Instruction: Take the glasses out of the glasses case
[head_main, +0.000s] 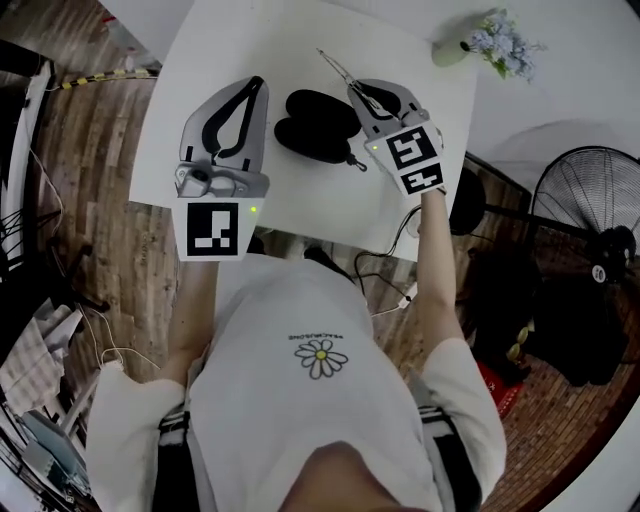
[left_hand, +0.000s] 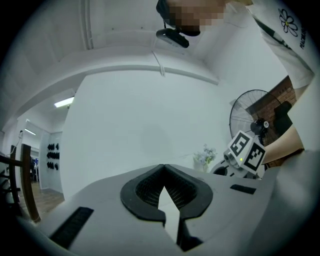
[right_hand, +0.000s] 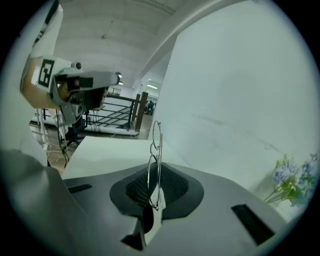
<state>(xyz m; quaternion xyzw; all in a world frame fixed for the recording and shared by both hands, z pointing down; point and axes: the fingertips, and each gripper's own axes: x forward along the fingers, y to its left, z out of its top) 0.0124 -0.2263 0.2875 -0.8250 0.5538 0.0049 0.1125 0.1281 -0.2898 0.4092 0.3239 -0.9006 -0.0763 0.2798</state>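
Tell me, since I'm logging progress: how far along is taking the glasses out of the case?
Done: the glasses are out of the black glasses case, which appears to lie open on the table. In hand: the right gripper has its jaws pinched on the wire frame, above the table. The left gripper is shut and empty. Left: probably setting the glasses down.

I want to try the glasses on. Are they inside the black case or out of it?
Out. The right gripper is shut on the thin-framed glasses, held clear of the glasses case, which lies on the table.
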